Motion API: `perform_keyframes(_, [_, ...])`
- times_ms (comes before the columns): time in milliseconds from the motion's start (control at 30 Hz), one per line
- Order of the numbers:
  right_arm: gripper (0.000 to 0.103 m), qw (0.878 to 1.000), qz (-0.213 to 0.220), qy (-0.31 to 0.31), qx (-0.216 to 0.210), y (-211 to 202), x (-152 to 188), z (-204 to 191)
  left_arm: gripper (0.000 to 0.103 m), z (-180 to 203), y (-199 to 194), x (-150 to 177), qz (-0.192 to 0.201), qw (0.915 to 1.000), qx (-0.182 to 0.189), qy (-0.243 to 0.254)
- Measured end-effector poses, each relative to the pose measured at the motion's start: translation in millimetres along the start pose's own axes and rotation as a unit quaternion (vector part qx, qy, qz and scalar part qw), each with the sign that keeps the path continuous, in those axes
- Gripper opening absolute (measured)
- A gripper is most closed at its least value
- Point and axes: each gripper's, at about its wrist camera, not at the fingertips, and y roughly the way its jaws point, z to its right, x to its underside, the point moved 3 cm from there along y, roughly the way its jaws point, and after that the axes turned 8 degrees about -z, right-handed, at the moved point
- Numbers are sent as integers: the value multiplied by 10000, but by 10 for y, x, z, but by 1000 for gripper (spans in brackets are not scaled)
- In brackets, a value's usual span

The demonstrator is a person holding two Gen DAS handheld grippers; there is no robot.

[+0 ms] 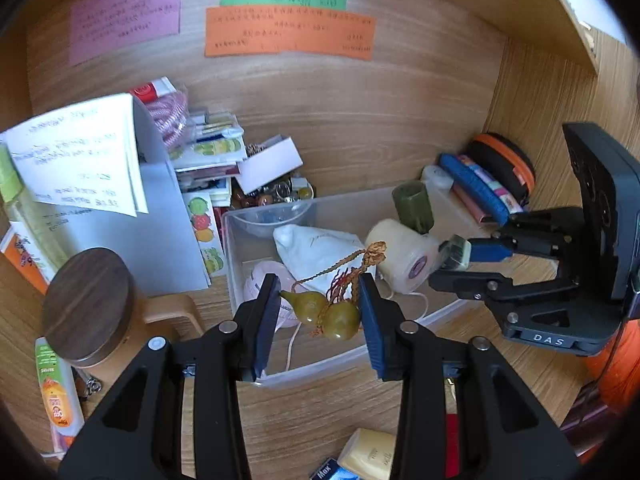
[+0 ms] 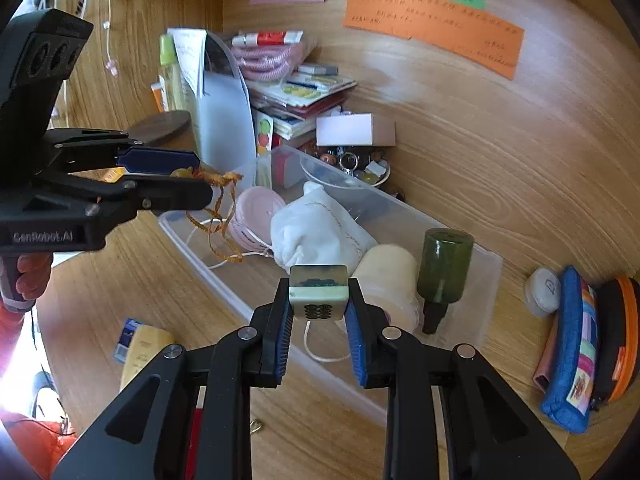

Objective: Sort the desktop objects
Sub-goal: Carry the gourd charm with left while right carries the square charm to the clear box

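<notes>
My left gripper point(image 1: 318, 312) is shut on a pair of olive-green gourd charms point(image 1: 324, 314) with a braided orange cord point(image 1: 360, 264), held above the clear plastic bin point(image 1: 320, 370). It also shows in the right wrist view point(image 2: 188, 182), cord dangling. My right gripper point(image 2: 318, 308) is shut on a pale green mahjong tile point(image 2: 318, 292) above the bin's point(image 2: 224, 292) near edge; it also appears in the left wrist view point(image 1: 456, 254). The bin holds a white cloth pouch point(image 2: 316, 232), a cream thread spool point(image 2: 390, 280), a dark green bottle point(image 2: 444, 272) and a pink disc point(image 2: 256, 216).
A wooden-lidded jar point(image 1: 86, 306), a grey file holder with papers point(image 1: 160, 220) and stacked sticker packs point(image 1: 212, 152) stand left. A white box point(image 2: 354, 130) and a bowl of trinkets point(image 2: 356, 168) sit behind the bin. Blue and orange pouches point(image 2: 580, 344) lie right. A yellow tube point(image 2: 144, 354) lies in front.
</notes>
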Motion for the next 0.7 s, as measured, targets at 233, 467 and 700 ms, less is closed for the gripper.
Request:
perform_keyframes(233, [22, 9996, -260, -104, -101, 247, -55, -11, 38, 20, 243, 33, -258, 9996, 61, 114])
perform_keyframes(467, [22, 9984, -475, -267, -130, 426, -81, -83, 39, -13, 419, 40, -407, 9991, 0, 133])
perform_keyframes(700, [22, 9977, -495, -463, -77, 449, -157, -173, 38, -62, 524, 29, -469, 9988, 83, 73])
